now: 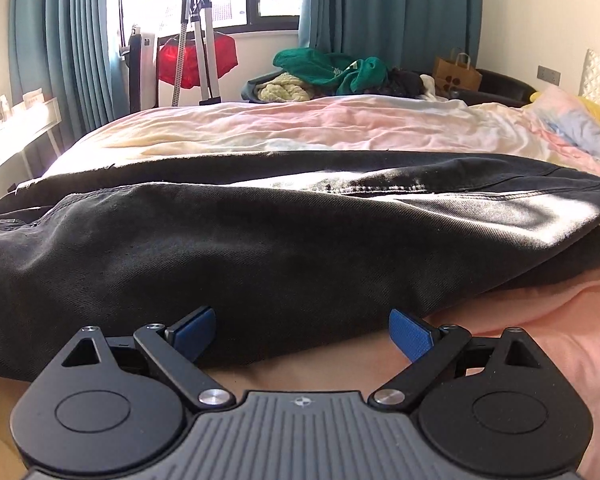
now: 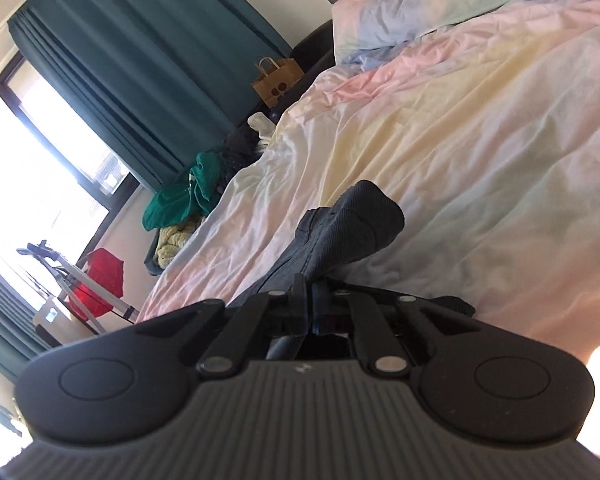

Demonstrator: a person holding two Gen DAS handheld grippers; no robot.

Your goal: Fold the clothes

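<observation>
Your right gripper (image 2: 314,300) is clamped on a fold of the black denim trousers (image 1: 260,240); their length runs crosswise just ahead of your left gripper's (image 1: 302,334) wide-spread jaws.

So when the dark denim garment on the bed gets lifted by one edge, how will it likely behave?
The dark denim garment will probably drape rather than hold shape: it lies in soft folds on the pastel bedsheet. The bunch pinched in the right gripper stands up stiffly, suggesting thick, fairly heavy cloth. Its coarse weave looks unlikely to slip.
</observation>
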